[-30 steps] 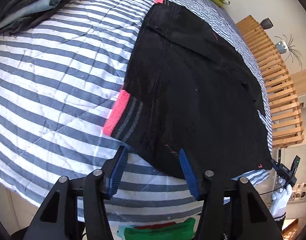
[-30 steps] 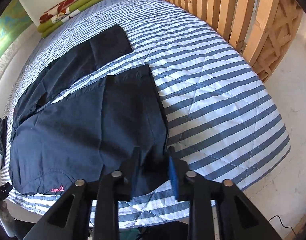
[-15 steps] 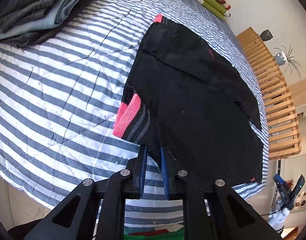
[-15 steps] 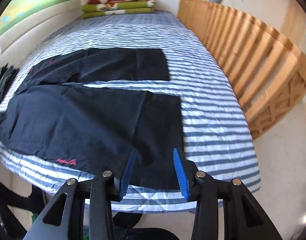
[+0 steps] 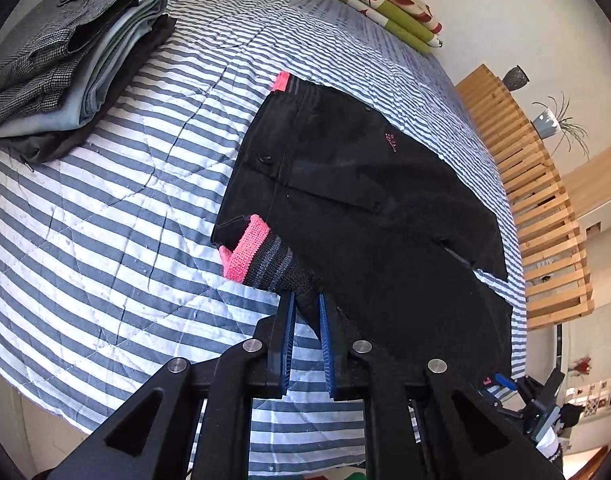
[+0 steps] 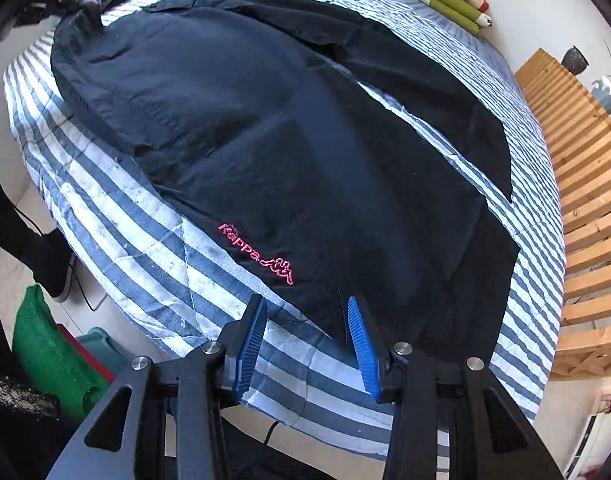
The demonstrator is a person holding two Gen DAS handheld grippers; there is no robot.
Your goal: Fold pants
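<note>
A: What writing is showing on the pants (image 6: 289, 152)?
B: Pink "Kappa" (image 6: 257, 254), just beyond the right gripper (image 6: 307, 320), whose fingers are standing apart, empty, over the pants' near edge on the striped bed (image 5: 105, 216).
A: And the left gripper (image 5: 305, 300)?
B: It's pinching the pants' waistband corner beside the pink trim (image 5: 245, 252).

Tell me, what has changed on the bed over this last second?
The left gripper, open a second ago, has closed on the waistband corner of the black pants and lifted it off the striped quilt. The right gripper swung along the near leg hem, jaws open, gripping nothing. The pants' legs stay spread flat, and the folded clothes stack is untouched.
</note>
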